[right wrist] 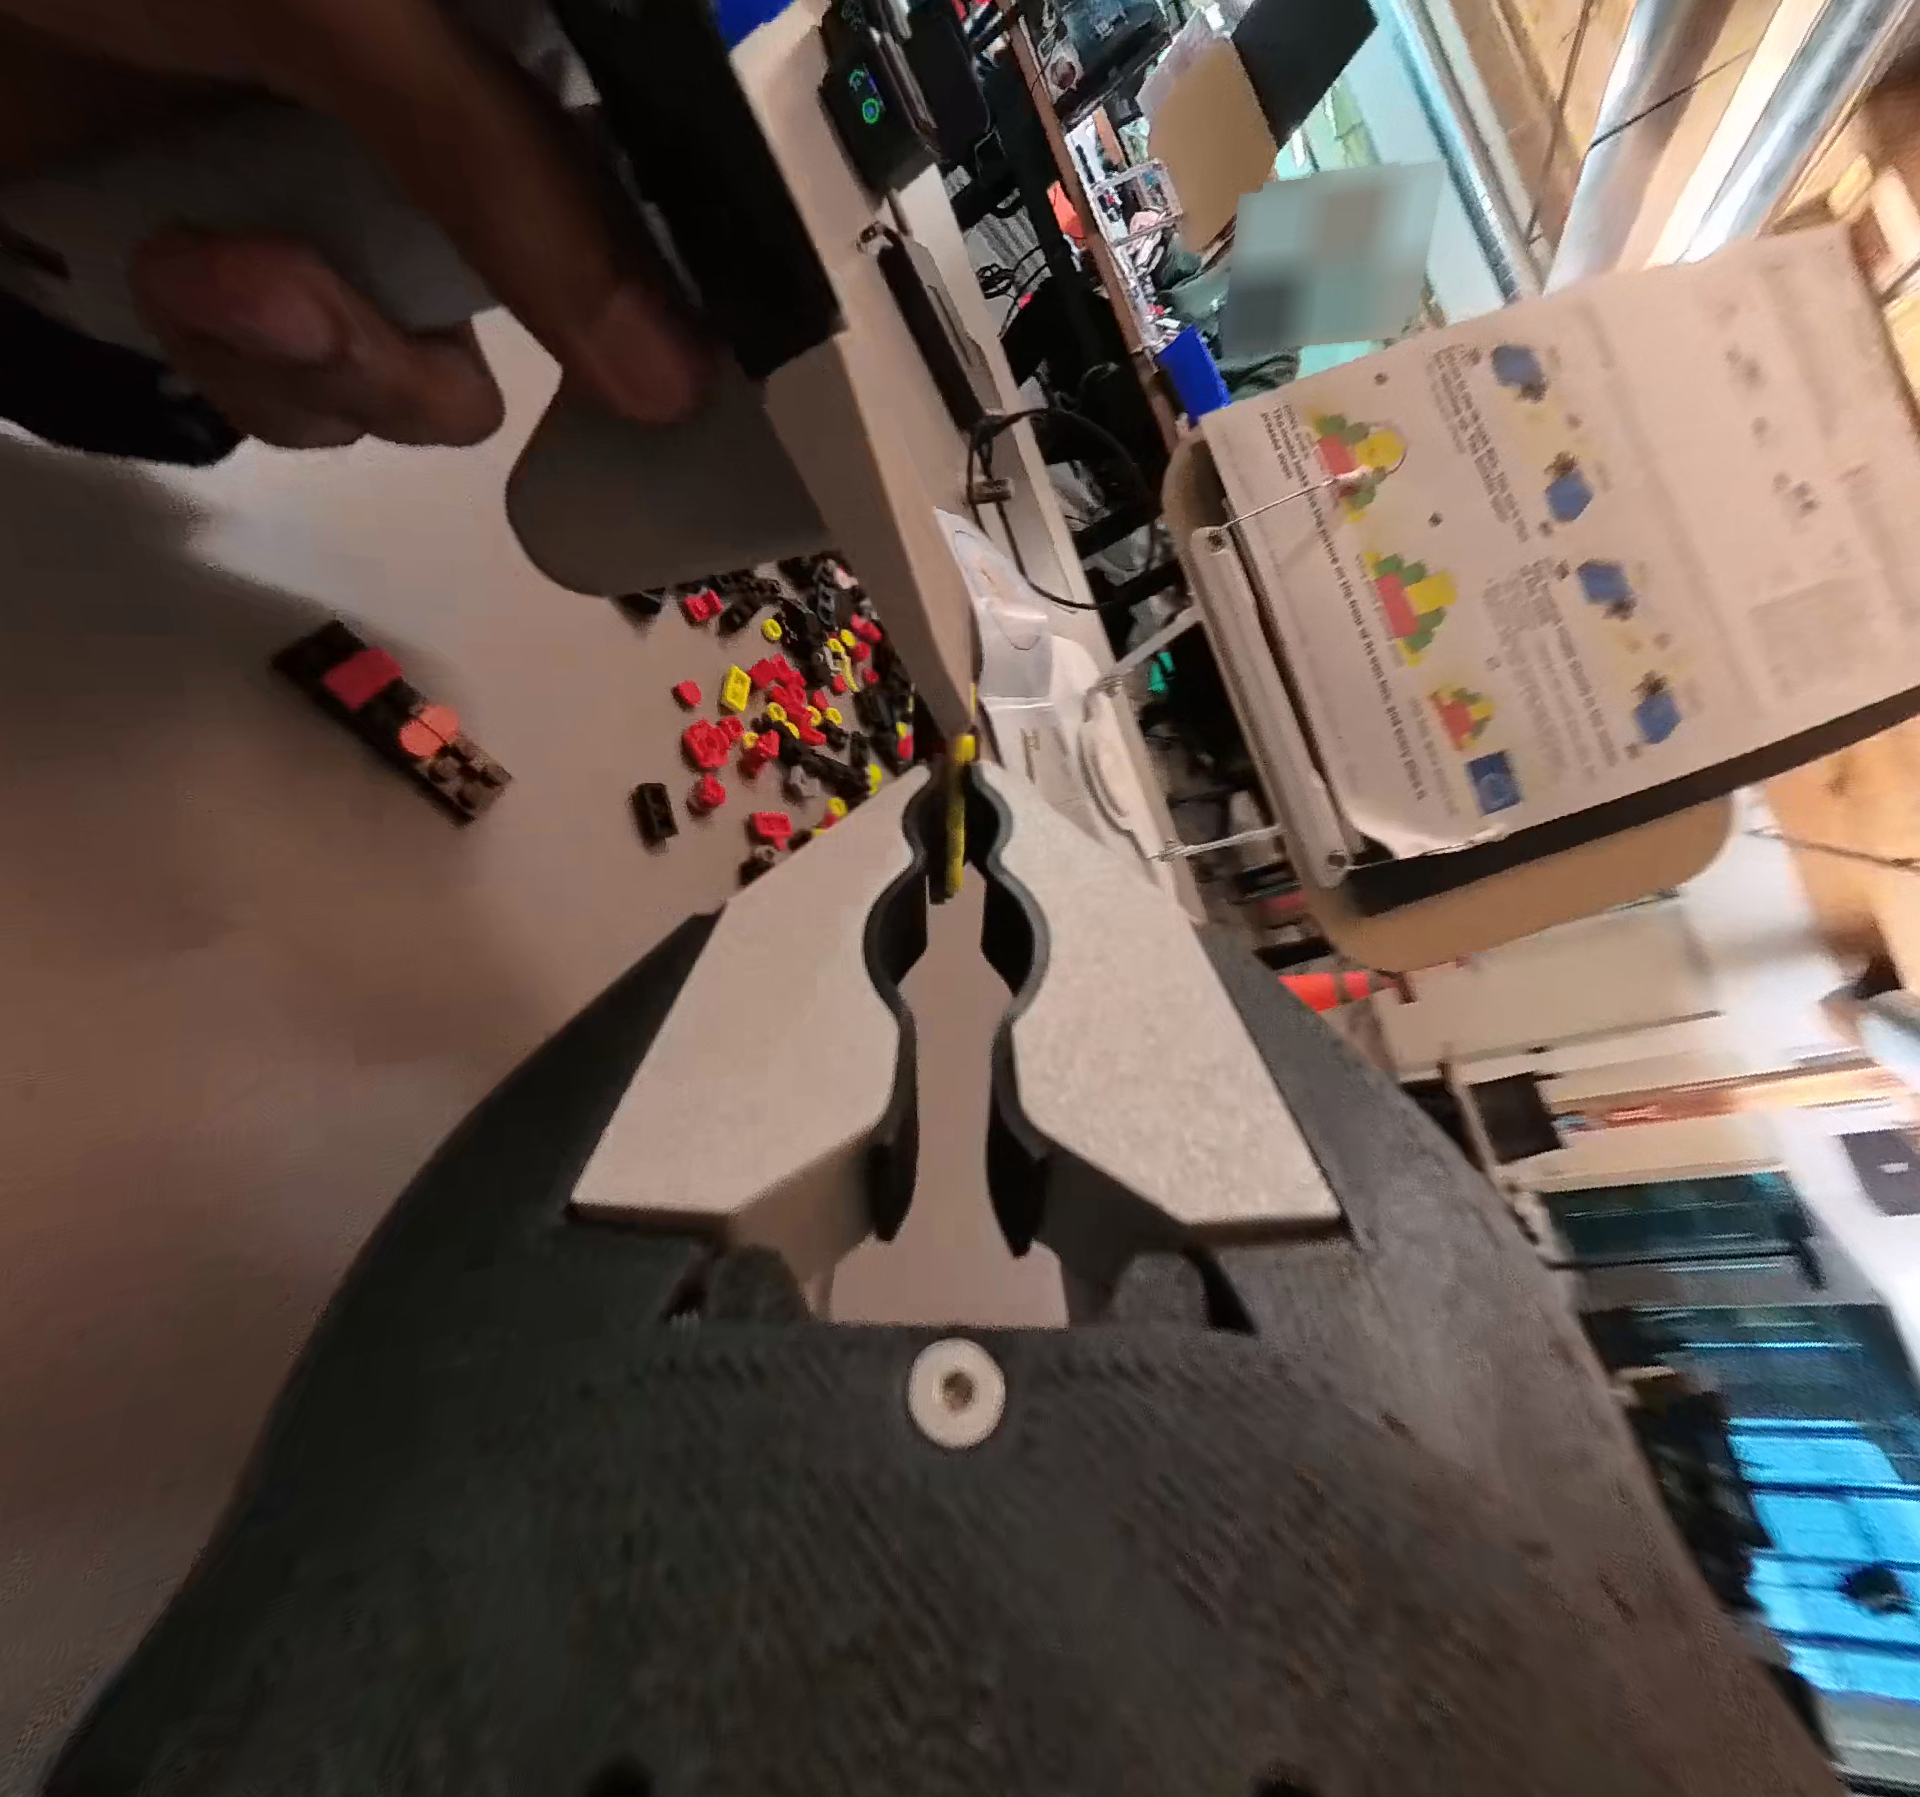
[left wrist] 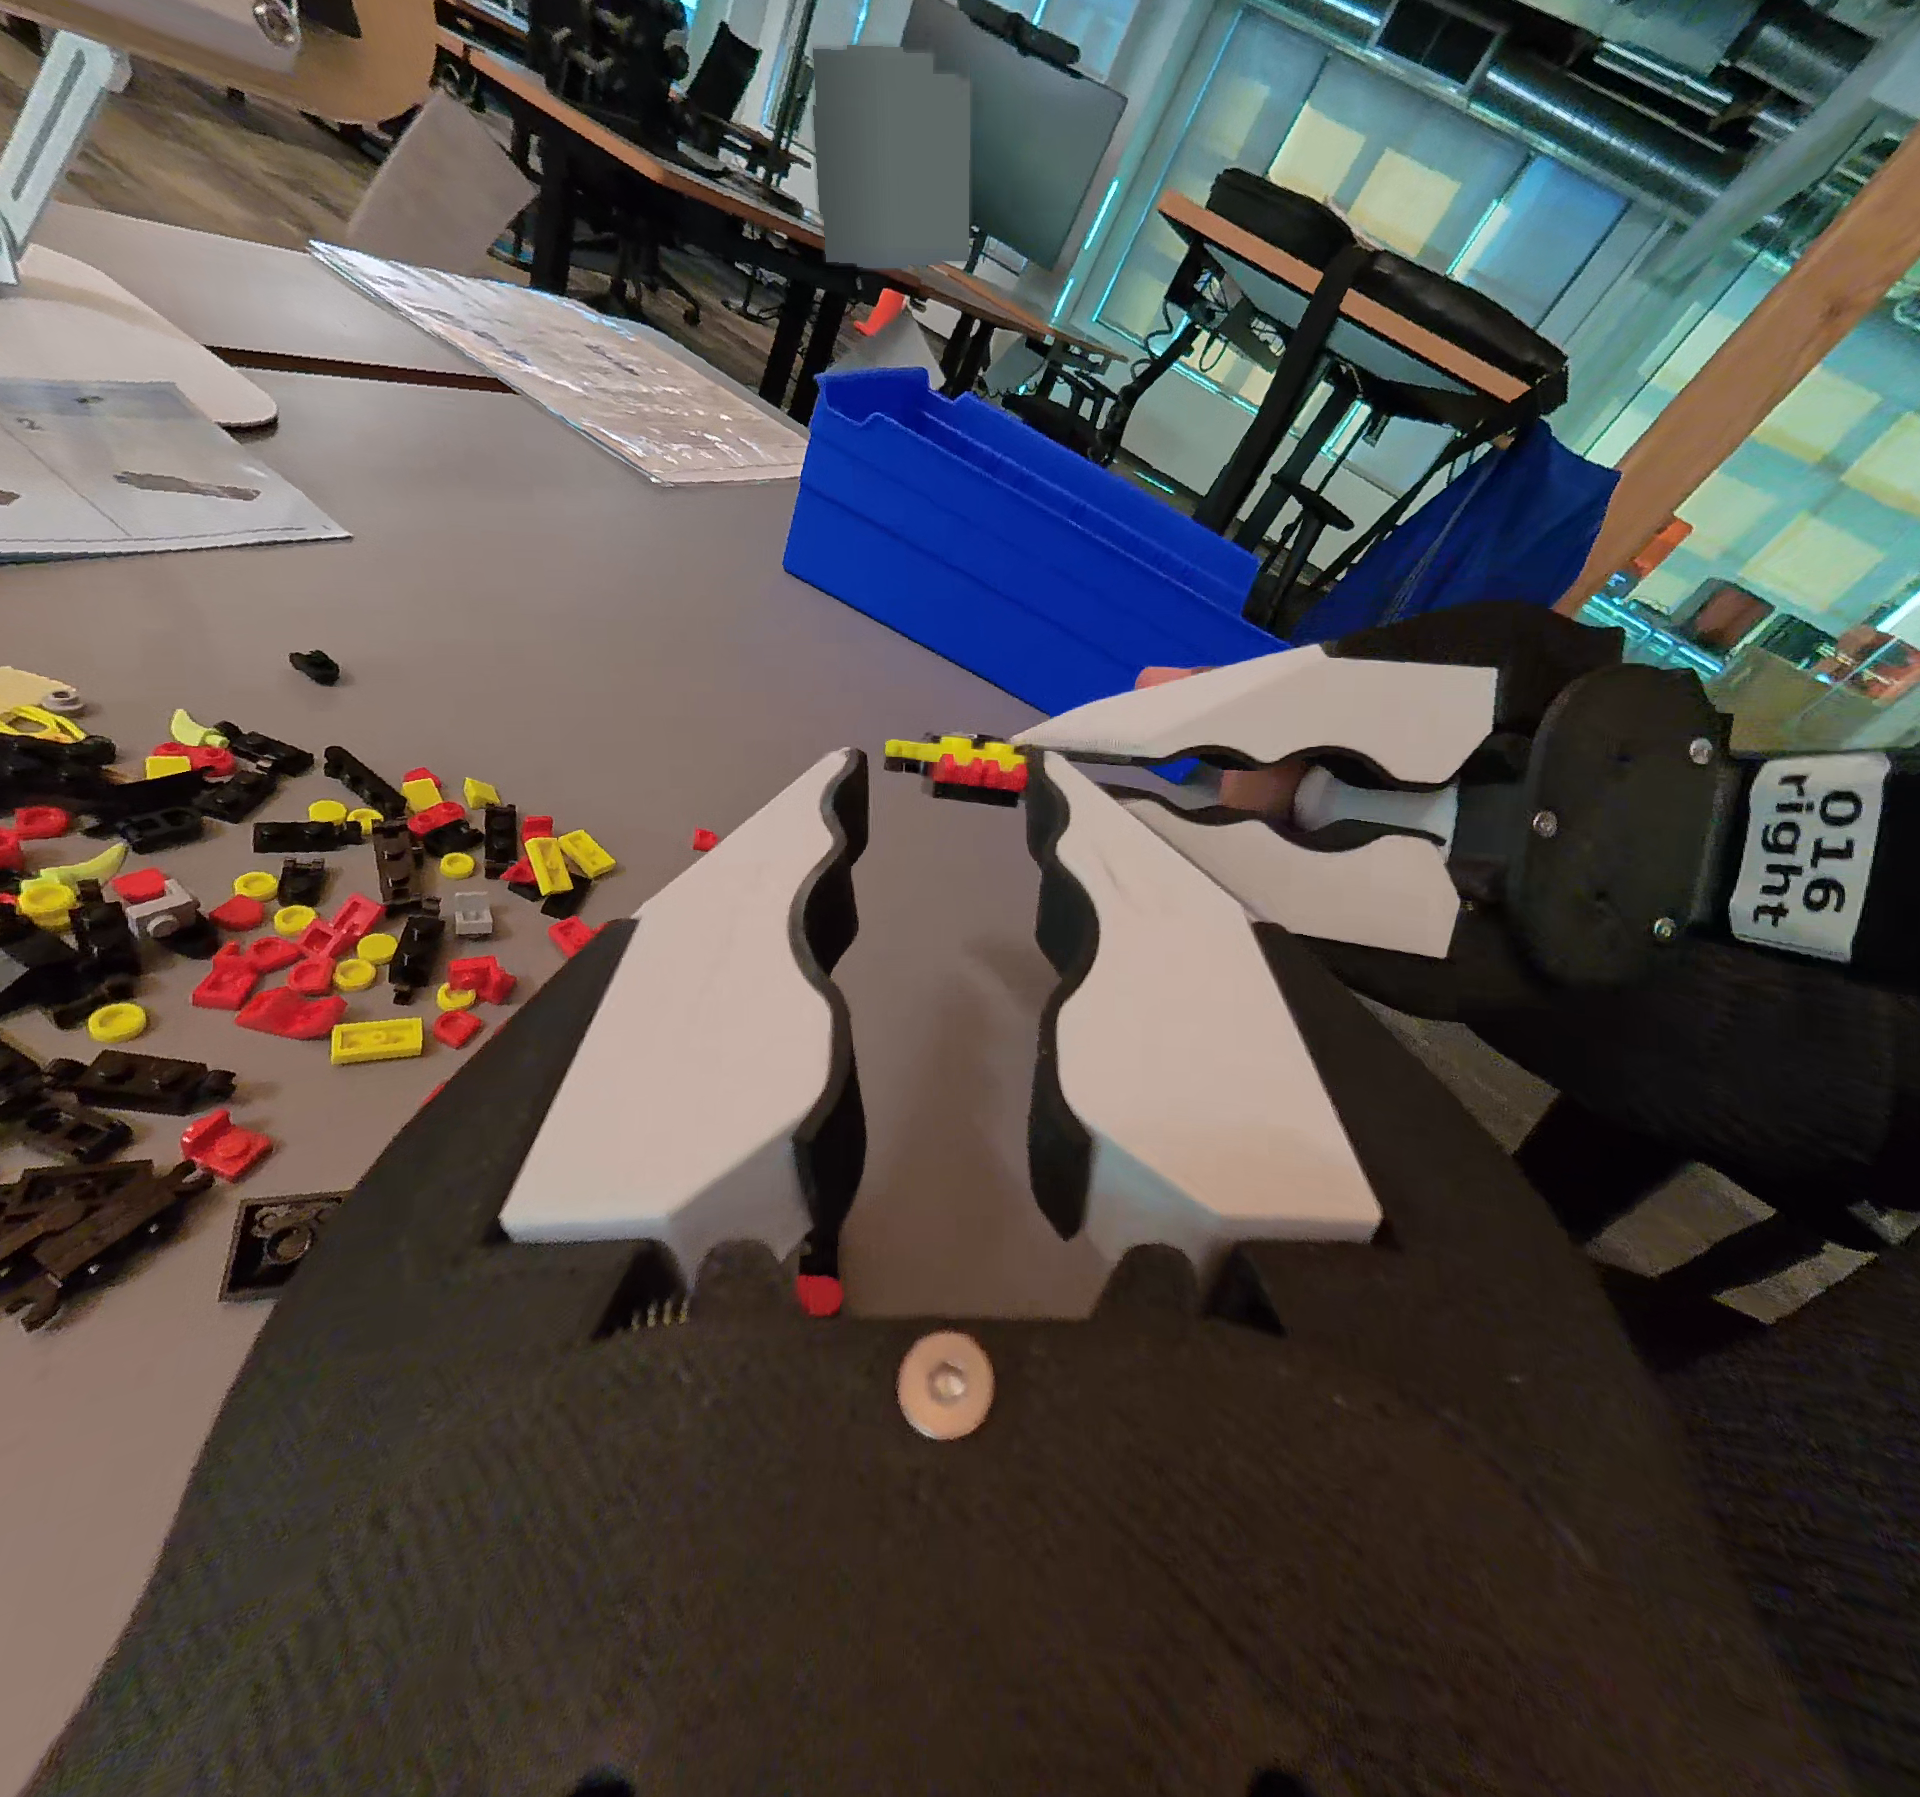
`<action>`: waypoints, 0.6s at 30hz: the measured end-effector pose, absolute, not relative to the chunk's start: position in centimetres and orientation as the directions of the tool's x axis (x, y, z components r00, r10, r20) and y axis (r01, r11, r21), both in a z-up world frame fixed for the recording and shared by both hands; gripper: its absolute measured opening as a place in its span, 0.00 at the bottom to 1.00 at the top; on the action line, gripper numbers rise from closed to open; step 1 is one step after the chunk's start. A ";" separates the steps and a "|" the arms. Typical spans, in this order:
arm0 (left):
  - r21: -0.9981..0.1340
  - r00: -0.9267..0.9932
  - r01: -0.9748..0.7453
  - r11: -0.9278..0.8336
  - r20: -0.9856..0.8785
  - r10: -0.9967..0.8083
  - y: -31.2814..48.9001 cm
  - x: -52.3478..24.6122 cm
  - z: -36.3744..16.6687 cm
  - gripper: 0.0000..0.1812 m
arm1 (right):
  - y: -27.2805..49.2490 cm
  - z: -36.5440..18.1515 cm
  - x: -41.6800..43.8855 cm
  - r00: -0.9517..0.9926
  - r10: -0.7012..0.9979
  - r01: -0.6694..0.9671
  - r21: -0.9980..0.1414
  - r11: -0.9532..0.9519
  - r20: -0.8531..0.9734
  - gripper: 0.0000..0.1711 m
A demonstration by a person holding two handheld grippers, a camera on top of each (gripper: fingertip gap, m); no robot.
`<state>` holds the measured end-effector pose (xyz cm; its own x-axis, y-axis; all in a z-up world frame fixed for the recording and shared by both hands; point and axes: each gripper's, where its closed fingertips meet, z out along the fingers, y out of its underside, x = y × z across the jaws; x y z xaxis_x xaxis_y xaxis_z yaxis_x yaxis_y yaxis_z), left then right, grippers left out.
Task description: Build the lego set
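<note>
Right gripper (right wrist: 954, 817) clamps yellow-black assembly (left wrist: 961, 765); loose bricks (left wrist: 312, 906) left, blue bin (left wrist: 997, 521) behind.

Loose lego pieces (left wrist: 312, 926) red, yellow, black, a few grey. Small lego assembly (left wrist: 961, 765) yellow, red, black. Tabletop (left wrist: 582, 625) grey-taupe. Storage bin (left wrist: 997, 521) bright blue. Left hand-held gripper (left wrist: 945, 781) pale grey fingers, black wavy pads, black body. Built strip (right wrist: 390, 719) black with red tiles. Instruction sheet (right wrist: 1538, 542) white, with red, yellow, green and blue pictures.

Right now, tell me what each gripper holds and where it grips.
The right gripper pinches a small yellow, red and black lego assembly by its end, at the fingertips. The left gripper is open and holds nothing.
</note>
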<state>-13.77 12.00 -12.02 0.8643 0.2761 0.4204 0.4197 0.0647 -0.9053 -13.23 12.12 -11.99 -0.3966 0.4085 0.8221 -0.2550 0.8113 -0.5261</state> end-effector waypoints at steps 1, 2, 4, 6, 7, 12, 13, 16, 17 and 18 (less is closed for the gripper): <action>-0.907 0.868 0.417 0.061 0.417 0.270 12.0 -13.7 -12.0 0.10 | 12.1 -12.0 -13.2 -0.379 0.387 -0.262 -0.499 0.826 0.841 0.00; -0.907 0.869 0.416 0.055 0.415 0.271 12.1 -13.6 -12.0 0.09 | 12.0 -12.1 -13.2 -0.370 0.376 -0.263 -0.484 0.834 0.849 0.00; -0.911 0.870 0.410 0.047 0.406 0.281 12.1 -13.6 -12.1 0.08 | 12.1 -12.1 -13.3 -0.375 0.383 -0.253 -0.490 0.834 0.844 0.00; -0.913 0.872 0.407 0.039 0.401 0.282 12.2 -13.6 -12.1 0.08 | 12.2 -12.2 -13.3 -0.407 0.418 -0.236 -0.535 0.811 0.812 0.00; -0.913 0.873 0.406 0.039 0.400 0.278 12.2 -13.5 -12.1 0.07 | 12.3 -12.1 -13.4 -0.423 0.439 -0.227 -0.562 0.796 0.793 0.00; -0.924 0.885 0.381 0.028 0.373 0.280 12.2 -13.4 -12.0 0.07 | 12.6 -12.0 -13.5 -0.479 0.499 -0.199 -0.643 0.739 0.722 0.01; -0.925 0.885 0.379 0.029 0.372 0.280 12.2 -13.4 -12.0 0.07 | 12.6 -12.0 -13.4 -0.480 0.494 -0.204 -0.640 0.740 0.725 0.01; -0.914 0.873 0.404 0.042 0.399 0.280 12.2 -13.5 -12.2 0.10 | 12.5 -11.8 -13.4 -0.446 0.468 -0.234 -0.604 0.762 0.763 0.00; -0.908 0.869 0.418 0.040 0.412 0.273 12.3 -13.5 -12.3 0.12 | 12.4 -11.7 -13.3 -0.441 0.461 -0.245 -0.598 0.763 0.770 0.00; -0.903 0.868 0.429 0.036 0.422 0.263 12.4 -13.4 -12.4 0.13 | 12.2 -11.7 -13.1 -0.444 0.457 -0.250 -0.596 0.763 0.771 0.01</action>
<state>-13.39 12.38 -12.37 0.8675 0.2626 0.4225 0.4287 0.0363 -0.9027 -13.13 12.21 -11.73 -0.4441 0.4572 0.7706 -0.2497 0.7628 -0.5965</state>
